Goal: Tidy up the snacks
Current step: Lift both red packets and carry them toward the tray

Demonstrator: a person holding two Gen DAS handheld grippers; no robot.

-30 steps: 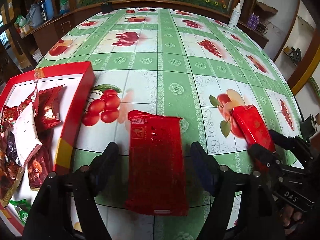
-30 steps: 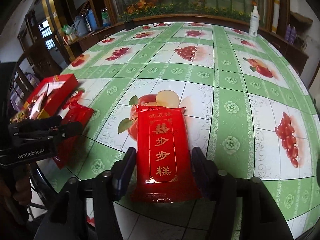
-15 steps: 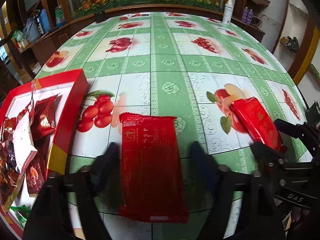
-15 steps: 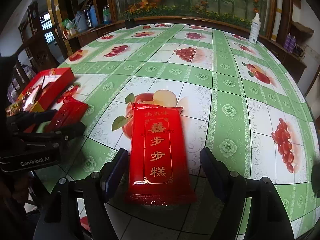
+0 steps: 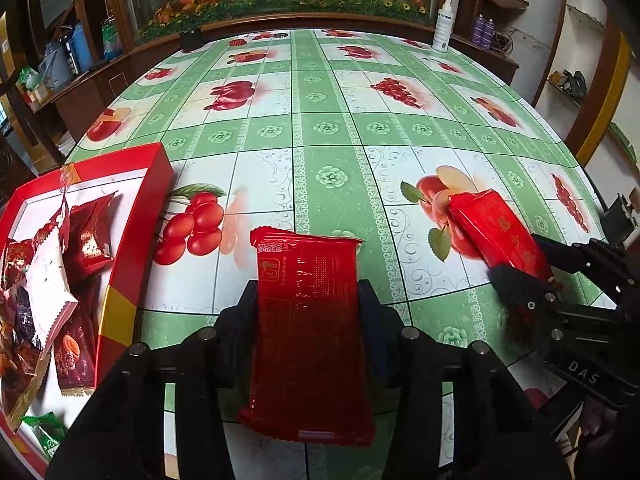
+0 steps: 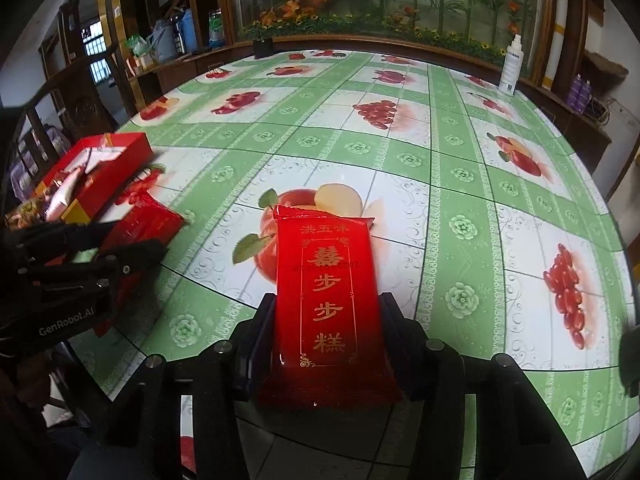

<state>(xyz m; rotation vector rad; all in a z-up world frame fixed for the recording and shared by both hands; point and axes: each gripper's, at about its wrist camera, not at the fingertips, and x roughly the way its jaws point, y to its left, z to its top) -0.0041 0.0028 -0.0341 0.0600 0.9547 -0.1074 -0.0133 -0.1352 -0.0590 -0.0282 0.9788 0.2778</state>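
My left gripper (image 5: 307, 300) is shut on a plain red snack packet (image 5: 308, 320), its fingers pressed on both long sides. My right gripper (image 6: 326, 316) is shut on a red packet with gold characters (image 6: 326, 292). Both packets are at the table's near edge; whether they rest on it or hang above it is unclear. A red box (image 5: 132, 240) with several wrapped snacks inside stands at the left. The right gripper (image 5: 532, 268) shows in the left wrist view, the left gripper (image 6: 132, 244) in the right wrist view.
The table has a green and white fruit-print cloth (image 5: 332, 140). A white spray bottle (image 5: 443, 28) stands at its far right edge. A dark object (image 5: 191, 39) sits at the far edge. Wooden shelves and a planter run behind.
Both grippers have closed from open onto their packets. The left gripper's view has also pulled back a little from the box.
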